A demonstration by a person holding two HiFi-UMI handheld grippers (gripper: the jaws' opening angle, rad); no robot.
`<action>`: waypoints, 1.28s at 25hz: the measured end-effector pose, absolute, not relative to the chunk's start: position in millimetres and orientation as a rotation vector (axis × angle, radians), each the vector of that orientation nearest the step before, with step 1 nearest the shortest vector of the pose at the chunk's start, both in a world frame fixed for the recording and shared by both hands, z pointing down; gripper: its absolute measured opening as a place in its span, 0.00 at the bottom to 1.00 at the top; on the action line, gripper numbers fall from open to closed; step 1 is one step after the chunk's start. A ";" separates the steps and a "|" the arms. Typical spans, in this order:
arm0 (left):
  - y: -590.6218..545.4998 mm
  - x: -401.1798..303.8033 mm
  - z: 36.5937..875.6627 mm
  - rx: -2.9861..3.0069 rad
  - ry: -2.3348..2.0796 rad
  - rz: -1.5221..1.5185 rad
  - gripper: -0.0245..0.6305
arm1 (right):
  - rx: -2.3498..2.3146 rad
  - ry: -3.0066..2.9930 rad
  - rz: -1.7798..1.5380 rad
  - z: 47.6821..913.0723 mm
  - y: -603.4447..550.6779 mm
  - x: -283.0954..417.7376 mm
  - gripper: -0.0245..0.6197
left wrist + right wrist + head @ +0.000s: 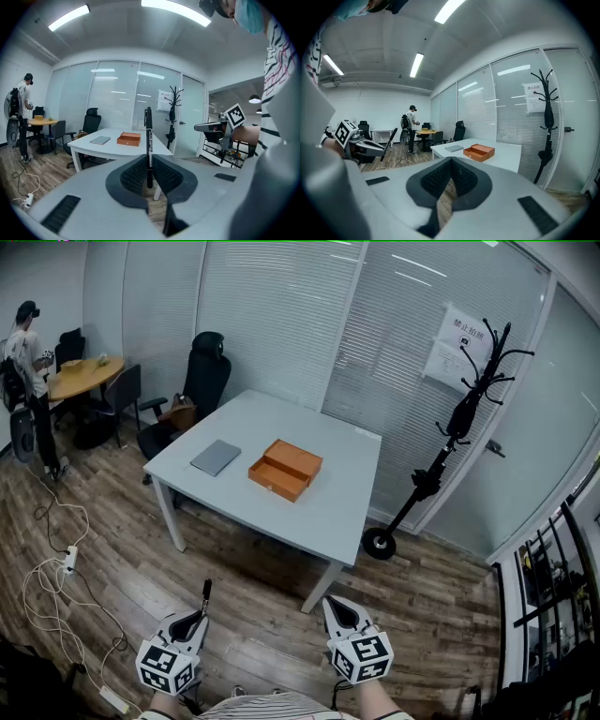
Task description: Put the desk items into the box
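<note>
While the left gripper [149,161] stands closed on a slim black pen [148,131], its two dark, finely ribbed pads [133,176] press the barrel from either side. The pen rises upright out of the grip, with a glossy barrel and a lighter band of print partway up. The right gripper [451,161] has nothing in it, and its ribbed pads meet at the tips, leaving only a thin wedge of floor visible lower down. Both grippers have smooth grey plastic bodies and are held low over the wood-plank floor [441,615], well short of the table [347,512]. The tabletop is a plain, matte white rectangle on straight white legs. Near its middle lies the box [284,468], orange, flat and rectangular, opened out into two shallow halves side by side. Just beside it, toward the left edge, lies a thin grey slab [217,457] with rounded corners, apart from the box; whether it is a notebook or a device I cannot tell. Past the right corner a black coat rack [459,418] with curled hooks leans on a round base. A black office chair [202,381] sits at the far-left corner, and pale cables [52,577] loop over the floor.
</note>
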State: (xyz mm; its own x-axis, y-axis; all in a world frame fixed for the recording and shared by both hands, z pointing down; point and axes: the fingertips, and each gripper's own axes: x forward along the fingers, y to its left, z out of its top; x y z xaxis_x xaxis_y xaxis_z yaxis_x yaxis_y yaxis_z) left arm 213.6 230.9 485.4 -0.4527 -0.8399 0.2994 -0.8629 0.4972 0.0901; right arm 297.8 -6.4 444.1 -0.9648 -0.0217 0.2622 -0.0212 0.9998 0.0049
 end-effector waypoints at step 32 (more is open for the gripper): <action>199.3 178.4 513.4 1.367 -2.445 0.062 0.12 | -0.003 -2.879 0.142 475.1 -26.7 242.4 0.08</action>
